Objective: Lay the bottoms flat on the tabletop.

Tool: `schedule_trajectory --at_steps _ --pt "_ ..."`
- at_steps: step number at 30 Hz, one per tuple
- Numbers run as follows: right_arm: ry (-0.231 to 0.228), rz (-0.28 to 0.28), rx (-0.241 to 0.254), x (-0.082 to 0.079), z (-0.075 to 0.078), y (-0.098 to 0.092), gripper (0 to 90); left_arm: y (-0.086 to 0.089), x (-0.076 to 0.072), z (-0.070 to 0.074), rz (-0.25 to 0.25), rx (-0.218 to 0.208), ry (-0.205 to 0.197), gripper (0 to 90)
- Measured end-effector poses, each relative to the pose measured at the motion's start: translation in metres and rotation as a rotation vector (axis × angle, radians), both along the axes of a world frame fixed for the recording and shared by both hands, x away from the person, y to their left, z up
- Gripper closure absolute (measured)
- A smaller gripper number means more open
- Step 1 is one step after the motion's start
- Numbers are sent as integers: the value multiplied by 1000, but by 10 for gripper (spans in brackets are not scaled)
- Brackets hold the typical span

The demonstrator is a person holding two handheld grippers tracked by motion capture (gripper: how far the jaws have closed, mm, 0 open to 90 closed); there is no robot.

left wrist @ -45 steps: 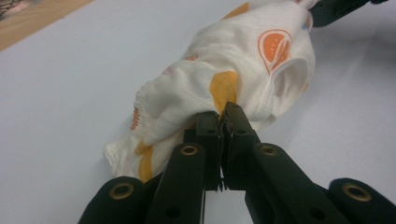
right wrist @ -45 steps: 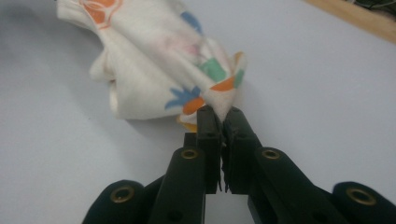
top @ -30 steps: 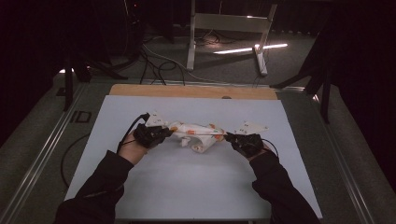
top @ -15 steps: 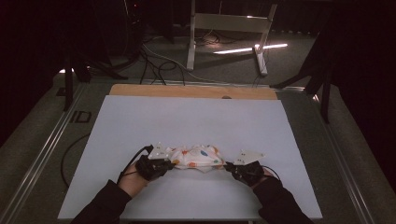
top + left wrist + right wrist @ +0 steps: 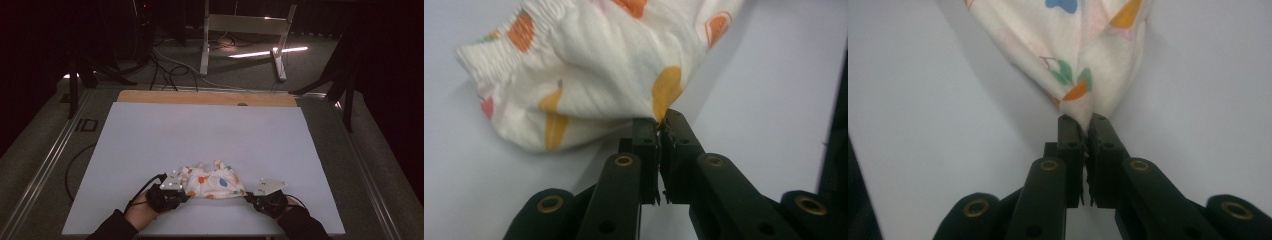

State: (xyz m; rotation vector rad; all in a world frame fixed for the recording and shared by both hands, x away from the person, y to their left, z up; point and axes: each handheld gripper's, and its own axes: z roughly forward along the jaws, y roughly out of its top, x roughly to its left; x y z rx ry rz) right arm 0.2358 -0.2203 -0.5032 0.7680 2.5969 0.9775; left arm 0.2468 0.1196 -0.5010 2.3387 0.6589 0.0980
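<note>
Here we hold a small printed garment (image 5: 212,182) between our two grippers, near the front edge of the white table (image 5: 210,130). It is a cream cloth with orange, green and blue shapes on it, bunched up and resting on the table surface. Our left gripper (image 5: 181,192) sits at the cloth's left end, and in the left gripper view its jaws are pressed together on a corner of the fabric (image 5: 589,65), right at an orange patch. An elastic, gathered hem shows at the upper left of that view. Our right gripper (image 5: 250,196) sits at the cloth's right end; in the right gripper view its jaws are likewise clamped on a pinch of the fabric (image 5: 1083,45), which fans out upward from the tips. Both hands come in from the bottom of the high view, with dark sleeves. Beyond the table's far edge lie cables (image 5: 167,70) and a pale metal stand (image 5: 245,25) on the dark floor
</note>
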Motion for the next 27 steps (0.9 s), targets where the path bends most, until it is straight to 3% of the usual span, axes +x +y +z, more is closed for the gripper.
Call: schedule_trajectory --at_steps 3,5,8,9,10,11,12,13,14,16,18,19,21,22,23,27 --pt "7 -4 5 -2 0 -4 859 0 -2 -1 -8 8 0 866" --pt "25 -11 1 -6 -3 -9 838 3 -6 -3 -16 -1 22 863" --pt "37 -7 -2 -7 -3 -13 765 7 -7 -2 -10 -17 23 843" --pt "37 -7 -2 -7 -3 -13 765 7 -7 -2 -10 -17 23 809" --pt "51 0 6 -10 0 -16 616 10 -7 2 10 -27 6 668" --pt "51 0 6 -10 0 -16 616 12 -5 4 21 -22 1 668" --pt "48 -2 23 -9 5 -19 544 14 -2 7 28 -24 -2 510" --pt "48 -2 23 -9 5 -19 544 15 0 9 38 -36 5 510" --pt "36 -20 45 -6 13 -21 493 17 3 11 44 -39 4 406" --pt "22 -44 63 -1 22 -23 469 20 13 16 74 -48 -27 357" --pt "5 -64 86 6 33 -22 455 22 17 17 82 -52 -29 355" --pt "4 -80 100 11 38 -20 449 23 26 20 111 -53 -41 356" --pt "4 -91 112 16 44 -17 449 23 26 20 111 -53 -41 356" --pt "4 -91 112 16 44 -17 453 24 36 22 123 -60 -54 356" --pt "-29 -108 142 27 54 -9 463 23 40 22 130 -60 -56 360" --pt "-25 -121 174 49 61 10 468 22 58 19 142 -73 -39 377"
